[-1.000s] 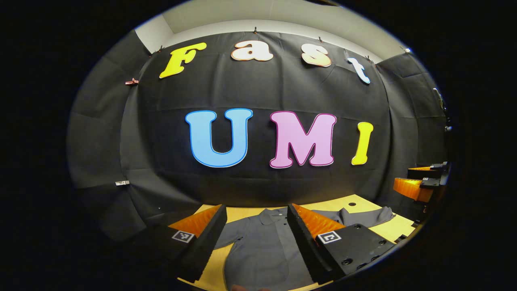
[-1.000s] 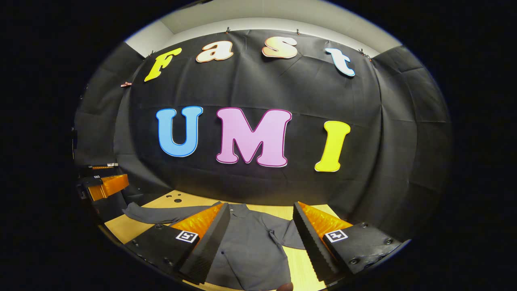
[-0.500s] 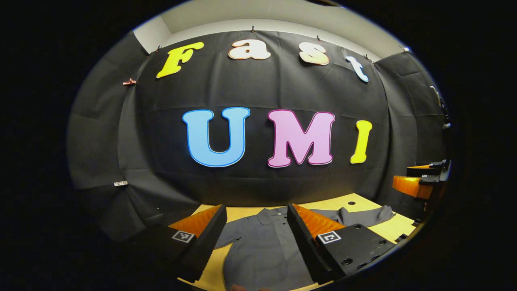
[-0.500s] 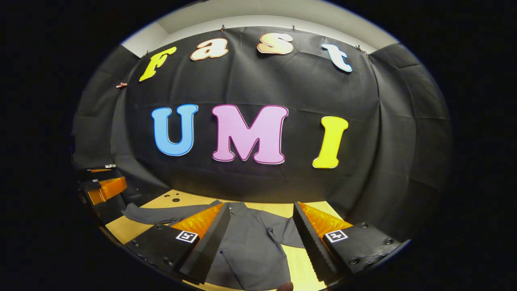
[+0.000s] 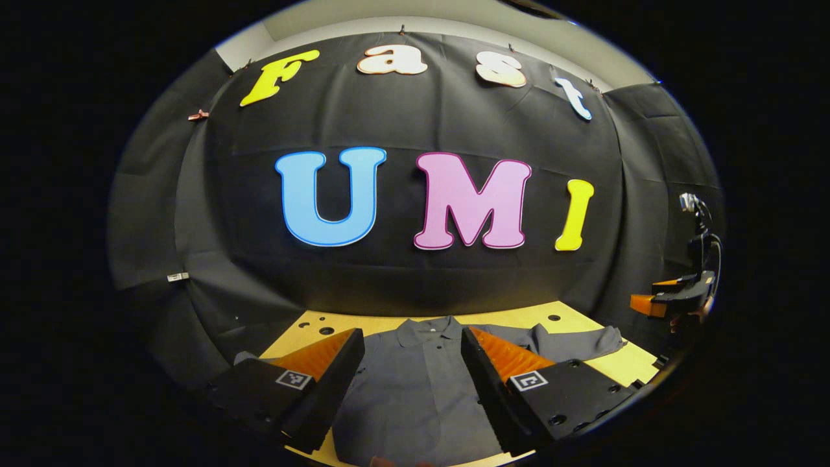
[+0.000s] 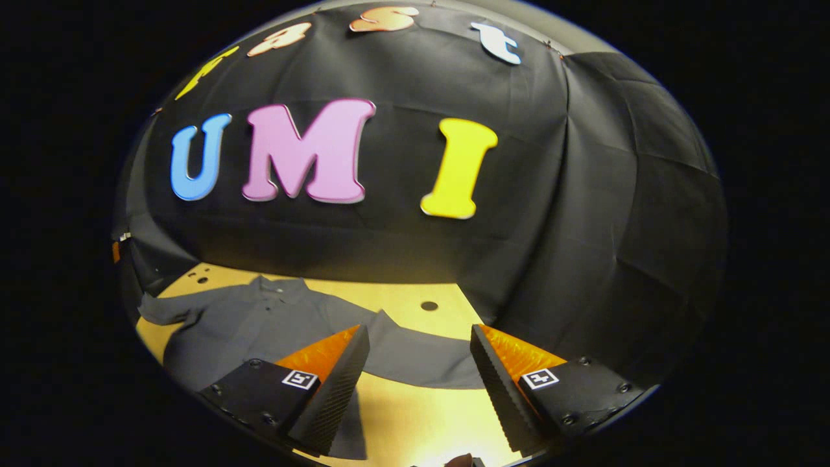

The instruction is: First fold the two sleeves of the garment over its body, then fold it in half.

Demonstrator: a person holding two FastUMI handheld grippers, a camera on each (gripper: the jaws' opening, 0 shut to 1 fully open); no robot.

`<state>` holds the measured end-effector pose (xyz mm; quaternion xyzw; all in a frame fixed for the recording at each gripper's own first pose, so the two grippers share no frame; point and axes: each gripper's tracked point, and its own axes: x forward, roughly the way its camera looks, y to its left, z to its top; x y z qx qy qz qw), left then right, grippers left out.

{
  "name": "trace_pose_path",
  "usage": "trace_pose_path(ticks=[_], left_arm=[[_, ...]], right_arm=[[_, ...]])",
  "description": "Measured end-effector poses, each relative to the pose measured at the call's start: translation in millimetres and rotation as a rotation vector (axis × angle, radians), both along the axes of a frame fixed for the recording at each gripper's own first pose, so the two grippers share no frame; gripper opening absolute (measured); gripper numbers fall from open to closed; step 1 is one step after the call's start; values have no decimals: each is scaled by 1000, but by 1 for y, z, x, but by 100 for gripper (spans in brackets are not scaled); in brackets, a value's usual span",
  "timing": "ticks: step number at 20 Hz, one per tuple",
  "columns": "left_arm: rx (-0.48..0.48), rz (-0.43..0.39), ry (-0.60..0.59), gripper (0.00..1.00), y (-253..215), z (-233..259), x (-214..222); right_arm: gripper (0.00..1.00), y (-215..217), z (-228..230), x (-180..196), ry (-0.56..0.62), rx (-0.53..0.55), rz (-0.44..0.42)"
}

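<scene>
A grey collared shirt (image 5: 415,395) lies flat, front up, on the yellow table (image 5: 519,318), with its collar toward the far wall. My left gripper (image 5: 410,332) hovers open over the shirt's body, nothing between its fingers. One sleeve (image 5: 577,342) stretches out to the right, and the right gripper (image 5: 658,295) hangs above the table's right end beyond it. In the right gripper view, the shirt's body (image 6: 253,324) lies to the left and that sleeve (image 6: 415,360) runs across between the fingers of my open right gripper (image 6: 418,329), which holds nothing.
The black cloth wall closes the table's far side and both ends. Small round holes (image 6: 429,305) dot the tabletop near the back. Bare yellow table (image 6: 408,415) lies in front of the sleeve. A camera on a stand (image 5: 694,214) is at the far right.
The right gripper has swung to the right and tipped down, from over the shirt's body to over the outstretched sleeve. The left gripper has tilted down slightly over the body.
</scene>
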<state>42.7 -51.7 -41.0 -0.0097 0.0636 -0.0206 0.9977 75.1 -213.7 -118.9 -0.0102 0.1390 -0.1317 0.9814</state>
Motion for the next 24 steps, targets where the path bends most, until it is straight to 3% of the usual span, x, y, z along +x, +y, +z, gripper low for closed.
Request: trace_pose_path(ticks=[3, 13, 18, 22, 23, 24], left_arm=[[4, 11, 23, 95, -13, -8, 10], [15, 62, 86, 95, -44, -30, 33], [14, 104, 114, 95, -50, -40, 34], [17, 120, 124, 95, -47, -40, 35], [23, 122, 122, 95, -44, -39, 35], [26, 121, 122, 95, -42, -40, 35]], right_arm=[[98, -65, -69, 31, 110, 33, -60], [98, -150, -197, 79, 316, 138, -145], [98, -163, -234, 88, 372, 202, -152], [98, -159, -233, 83, 415, 213, -143], [97, -159, -232, 84, 441, 200, -142], [87, -155, -218, 85, 467, 212, -129]])
